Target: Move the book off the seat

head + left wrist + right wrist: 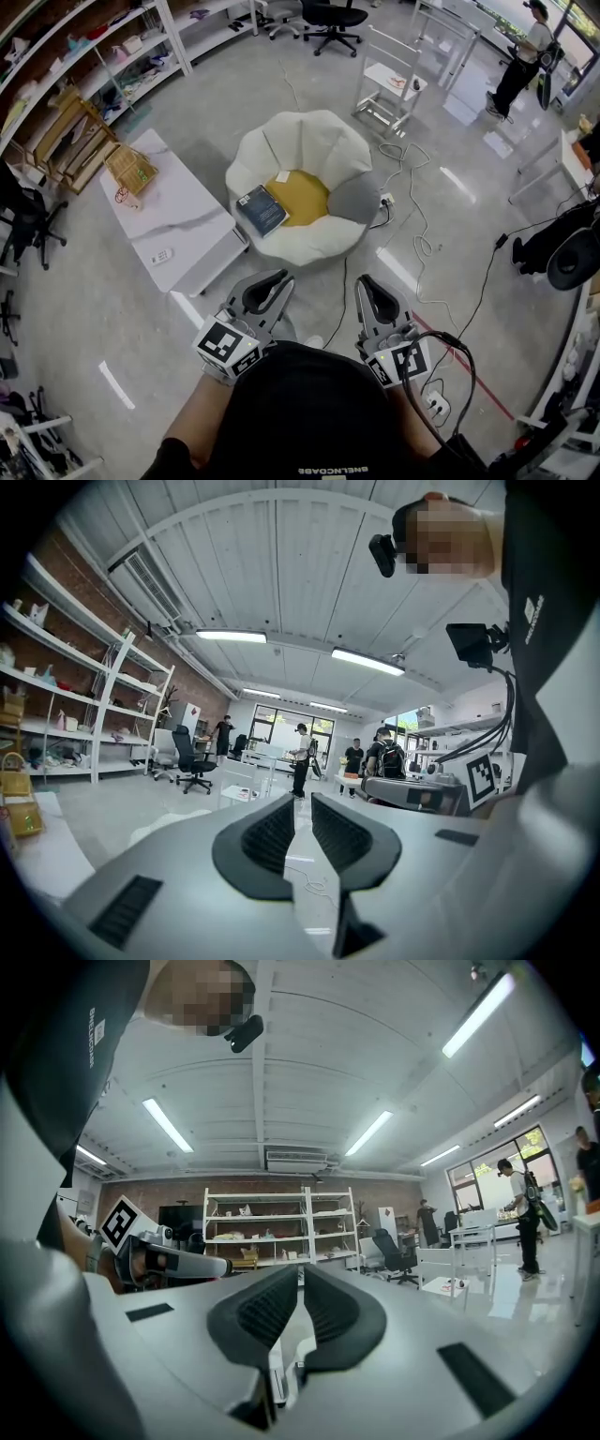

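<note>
Tongs check. Left tongs (277, 277) show a thin slit between the pads with nothing in it. Right tongs (368, 283) are clenched pad to pad, also empty. Both sit low and close to the body, pointing roughly level toward the seat (302, 134), and neither touches anything.

Book (261, 209): dark cover, lying flat on the near-left part of the seat, ahead of the left tongs and well apart from them. One corner overlaps the yellow cushion (307, 197). A grey pillow (354, 199) lies ahead of the right tongs, beside that cushion.

Step in hand, as I judge it: the approach. The book is untouched.

Notes for doing it well:
- The left tongs are the nearer pair. Their slit is too narrow for the book, so spread the pads wide before arriving.
- The book lies flat on soft padding, so a straight top-down pinch likely finds no edge to bite. Better to come in low at its near edge, toward the seat's rim.
- A grip on the cover alone may let the pages fan open, so take the whole thickness.
- The white counter (187, 211), ahead-left of the left tongs, looks the handiest place to set it down. Keep clear of the remote (161, 254).
</note>
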A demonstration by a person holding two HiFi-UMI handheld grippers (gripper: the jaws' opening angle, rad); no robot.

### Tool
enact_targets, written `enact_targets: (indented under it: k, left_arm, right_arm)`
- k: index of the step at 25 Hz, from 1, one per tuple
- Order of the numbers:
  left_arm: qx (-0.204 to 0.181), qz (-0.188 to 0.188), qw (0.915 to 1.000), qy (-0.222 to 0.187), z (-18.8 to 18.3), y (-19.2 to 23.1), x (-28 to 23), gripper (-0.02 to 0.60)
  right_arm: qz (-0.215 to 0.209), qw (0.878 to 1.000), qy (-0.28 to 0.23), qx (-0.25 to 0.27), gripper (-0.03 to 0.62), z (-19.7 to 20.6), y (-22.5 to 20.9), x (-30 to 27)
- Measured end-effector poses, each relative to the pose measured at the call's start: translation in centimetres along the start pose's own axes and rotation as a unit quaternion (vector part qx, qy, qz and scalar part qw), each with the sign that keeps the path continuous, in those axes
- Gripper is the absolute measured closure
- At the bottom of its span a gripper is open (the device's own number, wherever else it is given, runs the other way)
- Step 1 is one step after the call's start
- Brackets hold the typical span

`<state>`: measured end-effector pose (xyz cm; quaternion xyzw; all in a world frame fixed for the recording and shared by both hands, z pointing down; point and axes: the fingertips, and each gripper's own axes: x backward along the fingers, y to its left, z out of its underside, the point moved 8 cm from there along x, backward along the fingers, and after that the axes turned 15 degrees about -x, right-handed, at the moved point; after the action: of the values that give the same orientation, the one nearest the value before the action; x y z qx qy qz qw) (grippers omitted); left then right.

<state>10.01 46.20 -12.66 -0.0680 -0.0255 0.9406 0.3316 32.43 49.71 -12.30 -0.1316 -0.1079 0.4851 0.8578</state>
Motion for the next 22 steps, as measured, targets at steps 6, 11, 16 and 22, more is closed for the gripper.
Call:
enact_targets:
  k: [6, 11, 16, 22]
  left_arm:
    - [0.012, -0.004, 0.9999, 0.006, 1.3, 2.2, -1.7, 0.541]
    - [0.021, -0.015, 0.9996, 0.009, 1.7, 5.1, -2.7, 0.54]
    - [0.033, -0.023, 0.9991, 0.012, 2.1, 9.2, -3.5, 0.537]
    - [0.035, -0.017, 0.9989, 0.026, 3.0, 15.0, -4.7, 0.531]
  right_arm:
    - [0.008, 1.0, 0.013, -0.001, 0.58, 0.3, -1.8, -2.0]
    - [0.01, 1.0, 0.024, -0.015, 0.58, 0.2, -3.2, -4.8]
    - [0.014, 0.999, 0.04, -0.024, 0.58, 0.5, -3.9, -8.8]
    - [0.015, 0.998, 0.057, -0.032, 0.579, 0.2, -4.3, -15.0]
